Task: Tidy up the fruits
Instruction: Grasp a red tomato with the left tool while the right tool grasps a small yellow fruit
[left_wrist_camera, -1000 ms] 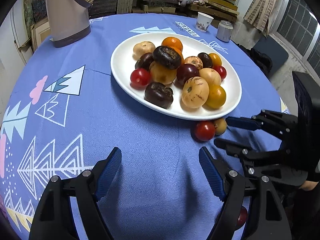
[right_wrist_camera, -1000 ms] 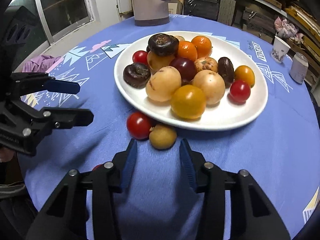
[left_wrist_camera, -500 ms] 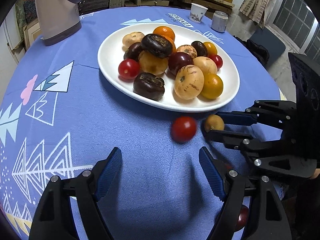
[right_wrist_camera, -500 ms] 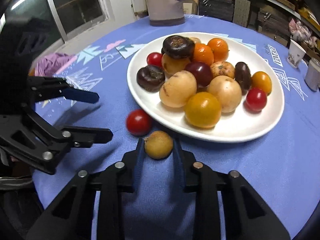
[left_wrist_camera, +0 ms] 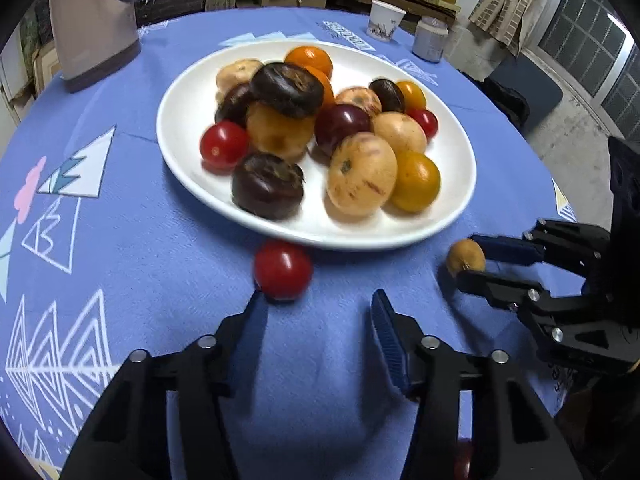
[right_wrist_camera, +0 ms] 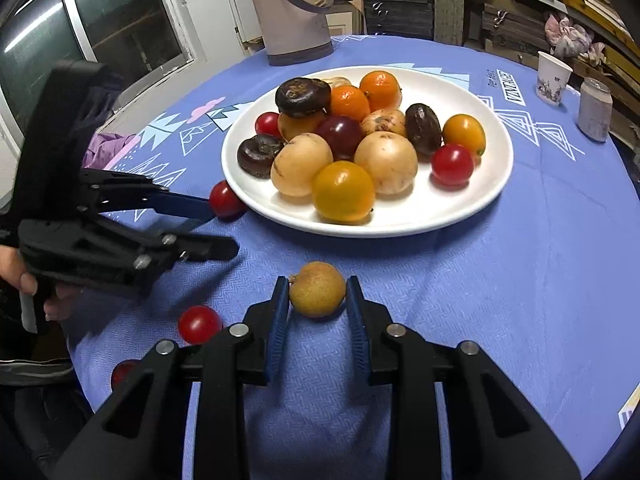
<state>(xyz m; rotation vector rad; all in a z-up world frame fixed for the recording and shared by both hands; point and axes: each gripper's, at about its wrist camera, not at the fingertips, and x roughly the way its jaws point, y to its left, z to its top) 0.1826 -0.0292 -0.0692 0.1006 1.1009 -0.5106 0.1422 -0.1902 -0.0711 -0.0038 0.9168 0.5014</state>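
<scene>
Right tool [right_wrist_camera: 317, 300]: pressed together on a small round tan fruit [right_wrist_camera: 317, 289] with a rough, speckled skin; the ribbed blue pads touch it on both sides, near the front rim of the plate.
Left tool [left_wrist_camera: 318, 316]: jaws closing, nothing pinched; a glossy red cherry tomato [left_wrist_camera: 283, 270] sits just past the tip of its left finger, touching the counter and just beside the plate rim.
Same tomato, right view: it lies at the tip of the left tool's blue finger [right_wrist_camera: 224, 200].
Plate [left_wrist_camera: 188, 92]: white, oval, smooth and glazed, heaped with round fruit.
On the plate: 2 wrinkled dark brown flattened fruits [left_wrist_camera: 267, 185], one stacked on top of the pile; pale tan speckled globes [left_wrist_camera: 362, 174]; smooth yellow-orange tomatoes [left_wrist_camera: 415, 181]; oranges at the back [left_wrist_camera: 310, 58]; a dark maroon plum-like one [left_wrist_camera: 341, 122]; red cherry tomatoes [left_wrist_camera: 223, 145].
Counter [left_wrist_camera: 120, 240]: round, under a blue woven cloth printed with white triangles and tree shapes.
Loose fruit: 2 more red cherry tomatoes [right_wrist_camera: 199, 323] lie near the counter edge, below the left tool in the right view.
Around: a beige thermos jug [right_wrist_camera: 292, 8] at the far side, a paper cup [right_wrist_camera: 553, 77] and a grey can [right_wrist_camera: 595, 109] at the far right edge.
Person: fingers of a hand [right_wrist_camera: 24, 280] grip the left tool's handle.
</scene>
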